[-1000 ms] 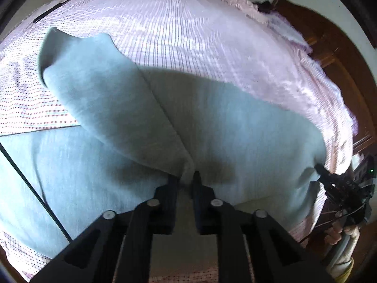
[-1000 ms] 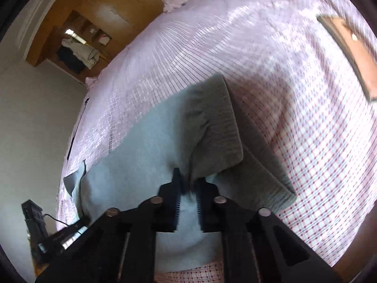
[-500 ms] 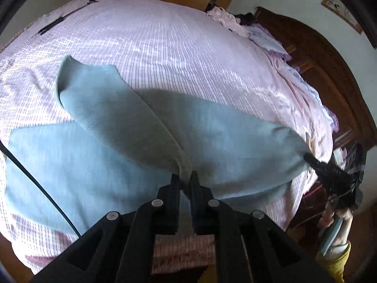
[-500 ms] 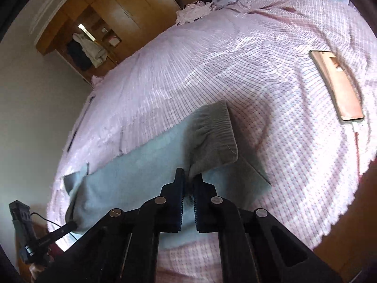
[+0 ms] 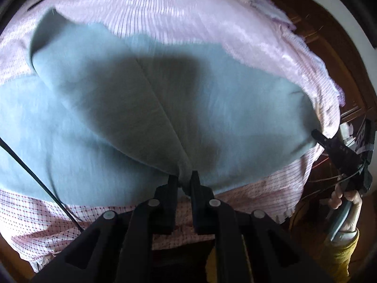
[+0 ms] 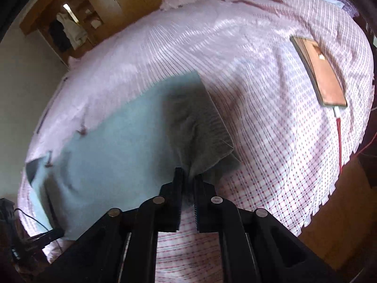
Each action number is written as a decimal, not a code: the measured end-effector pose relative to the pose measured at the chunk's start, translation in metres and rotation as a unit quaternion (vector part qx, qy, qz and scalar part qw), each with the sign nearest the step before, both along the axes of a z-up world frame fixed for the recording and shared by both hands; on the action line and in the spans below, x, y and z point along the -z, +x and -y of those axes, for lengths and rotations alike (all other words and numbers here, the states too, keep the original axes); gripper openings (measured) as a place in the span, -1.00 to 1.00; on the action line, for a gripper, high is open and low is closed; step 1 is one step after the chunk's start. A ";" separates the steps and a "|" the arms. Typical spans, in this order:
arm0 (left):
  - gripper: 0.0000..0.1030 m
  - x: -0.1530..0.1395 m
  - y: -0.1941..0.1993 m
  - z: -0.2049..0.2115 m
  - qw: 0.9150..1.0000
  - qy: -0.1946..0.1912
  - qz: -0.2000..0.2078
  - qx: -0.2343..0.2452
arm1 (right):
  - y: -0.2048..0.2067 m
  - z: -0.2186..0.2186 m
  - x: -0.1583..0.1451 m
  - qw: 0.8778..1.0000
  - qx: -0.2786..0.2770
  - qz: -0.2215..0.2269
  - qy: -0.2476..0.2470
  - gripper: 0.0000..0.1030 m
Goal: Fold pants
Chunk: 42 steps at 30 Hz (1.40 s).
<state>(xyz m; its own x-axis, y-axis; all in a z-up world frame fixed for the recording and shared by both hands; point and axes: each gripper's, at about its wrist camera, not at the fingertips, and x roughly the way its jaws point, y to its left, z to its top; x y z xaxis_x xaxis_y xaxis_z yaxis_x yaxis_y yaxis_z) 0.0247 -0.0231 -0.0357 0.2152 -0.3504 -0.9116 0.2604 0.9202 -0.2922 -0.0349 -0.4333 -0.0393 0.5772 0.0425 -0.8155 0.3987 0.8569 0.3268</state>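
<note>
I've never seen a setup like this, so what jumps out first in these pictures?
A big pair of light blue pants spreads over a pink checked bedsheet. Each set of black tongs pinches a bunch of that cloth: the left tongs near a seam, the right tongs at the ribbed waistband. A phone lies on the sheet, off to the right.

Checked bed (image 6: 259,141): pants (image 6: 113,146), phone (image 6: 318,70)

Both grippers, the left gripper (image 5: 185,180) and the right gripper (image 6: 188,176), were built of matte black plastic with angular linkage arms pinned by round silver rivets. Ribbed pads were seen inside the right jaws. A mustard-yellow sleeve (image 5: 341,254) was worn, and a thin black cable (image 5: 35,172) was seen.
</note>
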 end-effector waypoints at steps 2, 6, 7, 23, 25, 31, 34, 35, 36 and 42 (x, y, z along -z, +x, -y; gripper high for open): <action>-0.73 0.009 0.001 0.001 1.000 0.010 -0.011 0.000 | 0.002 0.001 0.014 1.000 0.001 -0.014 0.001 -0.96; -0.56 0.020 0.002 -0.003 1.000 0.022 -0.016 0.001 | 0.002 0.003 0.028 1.000 0.006 -0.028 0.012 -0.80; -0.49 0.019 0.001 -0.003 1.000 0.024 -0.015 0.001 | 0.001 0.004 0.026 1.000 0.006 -0.028 0.013 -0.79; -0.17 -0.065 0.031 -0.060 0.991 0.052 0.105 -0.066 | 0.003 -0.076 -0.058 0.989 -0.107 0.017 -0.103 -0.58; -0.17 -0.067 0.049 -0.060 0.990 0.057 0.106 -0.073 | 0.012 -0.091 -0.053 0.987 -0.129 0.018 -0.097 -0.58; -0.17 -0.057 0.100 -0.051 0.986 0.080 0.105 -0.099 | 0.039 -0.114 -0.026 0.988 -0.138 0.006 -0.068 -0.57; -0.17 -0.049 0.119 -0.050 0.986 0.076 0.096 -0.118 | 0.045 -0.116 -0.013 0.990 -0.130 0.002 -0.053 -0.57; -0.17 -0.046 0.126 -0.050 0.986 0.074 0.090 -0.123 | 0.047 -0.117 -0.008 0.991 -0.128 -0.001 -0.045 -0.57; -0.17 -0.044 0.131 -0.050 0.986 0.075 0.085 -0.126 | 0.050 -0.117 -0.004 0.991 -0.126 -0.005 -0.039 -0.57; -0.17 -0.025 0.157 -0.041 0.981 0.115 0.082 -0.132 | 0.053 -0.110 0.017 0.993 -0.118 -0.014 -0.011 -0.57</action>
<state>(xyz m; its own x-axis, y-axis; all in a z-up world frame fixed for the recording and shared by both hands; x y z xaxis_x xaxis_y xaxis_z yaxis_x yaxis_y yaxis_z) 0.1813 0.0181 -0.0108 0.4212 -0.0519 -0.9055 0.0310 0.9986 -0.0429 0.0181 -0.3230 -0.0565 0.5303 0.1561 -0.8333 0.1954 0.9339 0.2993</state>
